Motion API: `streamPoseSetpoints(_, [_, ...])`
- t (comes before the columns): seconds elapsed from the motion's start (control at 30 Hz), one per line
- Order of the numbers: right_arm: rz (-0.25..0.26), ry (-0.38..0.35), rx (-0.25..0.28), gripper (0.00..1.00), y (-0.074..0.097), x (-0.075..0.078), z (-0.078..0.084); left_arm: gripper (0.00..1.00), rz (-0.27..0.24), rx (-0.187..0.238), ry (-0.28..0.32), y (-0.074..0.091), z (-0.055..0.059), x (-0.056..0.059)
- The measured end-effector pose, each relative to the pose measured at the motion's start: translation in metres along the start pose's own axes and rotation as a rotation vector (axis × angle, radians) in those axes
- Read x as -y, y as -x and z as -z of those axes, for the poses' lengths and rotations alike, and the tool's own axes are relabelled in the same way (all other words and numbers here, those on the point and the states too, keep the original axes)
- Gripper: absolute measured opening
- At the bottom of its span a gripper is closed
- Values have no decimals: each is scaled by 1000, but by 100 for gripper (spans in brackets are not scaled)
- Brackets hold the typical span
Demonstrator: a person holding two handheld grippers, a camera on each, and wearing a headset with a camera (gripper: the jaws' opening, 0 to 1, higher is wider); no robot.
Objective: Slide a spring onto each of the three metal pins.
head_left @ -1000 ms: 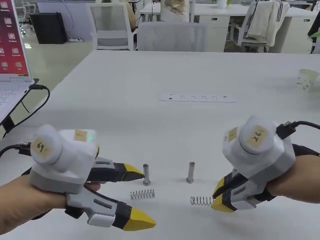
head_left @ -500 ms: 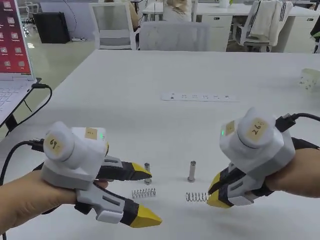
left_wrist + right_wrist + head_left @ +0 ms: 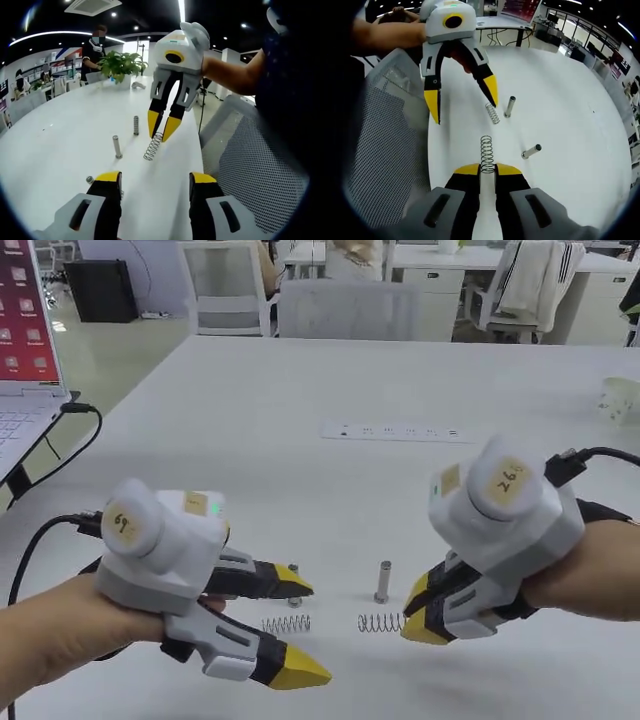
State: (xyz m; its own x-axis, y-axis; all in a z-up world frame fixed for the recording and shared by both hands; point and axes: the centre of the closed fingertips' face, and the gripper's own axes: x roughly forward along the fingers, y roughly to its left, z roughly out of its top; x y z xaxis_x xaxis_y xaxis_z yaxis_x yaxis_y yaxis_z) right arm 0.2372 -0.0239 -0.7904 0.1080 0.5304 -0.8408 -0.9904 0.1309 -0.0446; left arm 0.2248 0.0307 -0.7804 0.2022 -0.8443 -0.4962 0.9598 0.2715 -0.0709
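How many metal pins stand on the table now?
3. The first pin is at the left gripper's jaw tip, the middle pin stands free, the third pin is beside the right gripper, which grips a spring.

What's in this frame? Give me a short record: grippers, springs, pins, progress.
left gripper: open, jaws either side of the loose spring's end
right gripper: shut on one end of the held spring
loose spring: lying on the table, in front of the near pin
pins: three, near pin, middle pin, far pin; middle and far stand upright
progress: no spring on any pin yet
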Motion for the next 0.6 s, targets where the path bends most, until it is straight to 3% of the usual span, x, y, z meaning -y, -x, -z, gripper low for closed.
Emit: streamPoseSetpoints(0.6, [-17, 27, 9, 8, -1, -4, -13, 42, 25, -5, -32, -10, -2, 2])
